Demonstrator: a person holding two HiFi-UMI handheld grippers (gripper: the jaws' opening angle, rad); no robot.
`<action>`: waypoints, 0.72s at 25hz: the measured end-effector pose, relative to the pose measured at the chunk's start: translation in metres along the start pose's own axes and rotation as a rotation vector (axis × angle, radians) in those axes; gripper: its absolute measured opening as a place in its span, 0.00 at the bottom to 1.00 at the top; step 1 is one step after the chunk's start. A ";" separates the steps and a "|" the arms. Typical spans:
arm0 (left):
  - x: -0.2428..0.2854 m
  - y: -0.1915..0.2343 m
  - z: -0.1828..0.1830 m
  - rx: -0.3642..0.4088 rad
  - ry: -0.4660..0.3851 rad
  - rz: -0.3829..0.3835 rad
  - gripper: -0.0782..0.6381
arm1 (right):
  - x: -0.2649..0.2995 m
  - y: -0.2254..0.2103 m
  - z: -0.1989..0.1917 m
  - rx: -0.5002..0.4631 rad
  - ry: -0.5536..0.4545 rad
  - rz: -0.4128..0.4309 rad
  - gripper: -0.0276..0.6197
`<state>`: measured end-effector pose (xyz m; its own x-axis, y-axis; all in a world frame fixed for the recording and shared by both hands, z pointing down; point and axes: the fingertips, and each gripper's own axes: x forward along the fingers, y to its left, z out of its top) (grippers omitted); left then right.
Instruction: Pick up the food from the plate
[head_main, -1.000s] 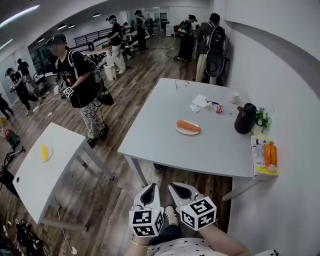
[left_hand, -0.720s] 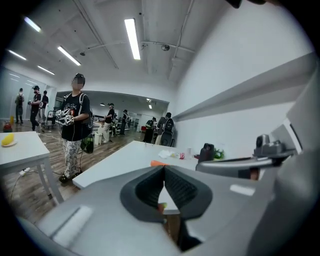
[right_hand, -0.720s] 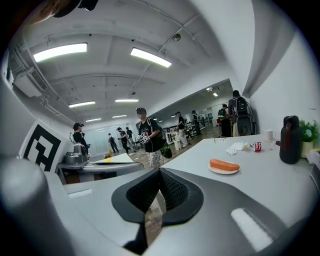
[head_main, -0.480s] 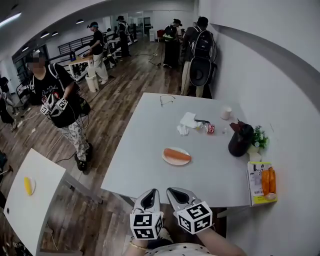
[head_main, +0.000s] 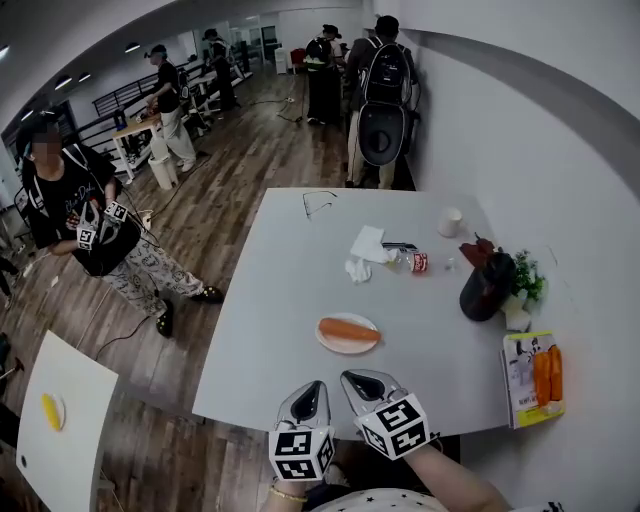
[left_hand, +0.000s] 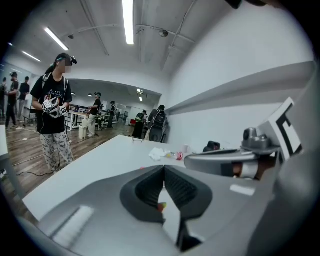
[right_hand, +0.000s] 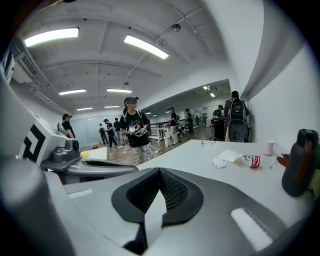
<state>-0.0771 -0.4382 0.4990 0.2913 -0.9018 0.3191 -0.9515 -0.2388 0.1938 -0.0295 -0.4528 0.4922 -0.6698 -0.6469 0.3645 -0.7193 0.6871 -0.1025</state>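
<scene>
A long orange piece of food (head_main: 348, 329) lies on a small white plate (head_main: 330, 343) near the front edge of the white table (head_main: 270, 310). Both grippers hover side by side just short of that edge, below the plate. My left gripper (head_main: 312, 384) is shut, its tips touching and nothing held; in the left gripper view its jaws (left_hand: 164, 168) meet, pointing across the table. My right gripper (head_main: 350, 376) is also shut and empty, and in the right gripper view its jaws (right_hand: 160, 170) are pressed together.
On the table's far half lie glasses (head_main: 318, 203), crumpled tissue (head_main: 364, 244), a red can (head_main: 418, 262) and a white cup (head_main: 451, 221). A black jug (head_main: 485, 291), a small plant (head_main: 527, 279) and a picture book (head_main: 535, 378) stand along the right wall. People stand around.
The view has moved closer to the table, so the plate now sits nearer the grippers. Both grippers stay shut and side by side.
</scene>
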 end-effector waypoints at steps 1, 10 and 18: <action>0.008 0.002 0.000 -0.001 0.002 0.003 0.12 | 0.007 -0.008 0.000 -0.007 0.010 0.001 0.04; 0.087 0.018 -0.001 -0.005 0.066 0.028 0.12 | 0.083 -0.080 -0.021 -0.190 0.211 0.075 0.04; 0.138 0.030 -0.018 0.000 0.145 0.033 0.12 | 0.160 -0.132 -0.081 -0.533 0.625 0.181 0.32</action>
<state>-0.0641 -0.5635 0.5652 0.2709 -0.8476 0.4563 -0.9609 -0.2096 0.1812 -0.0264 -0.6203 0.6394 -0.4284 -0.3176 0.8459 -0.3222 0.9283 0.1853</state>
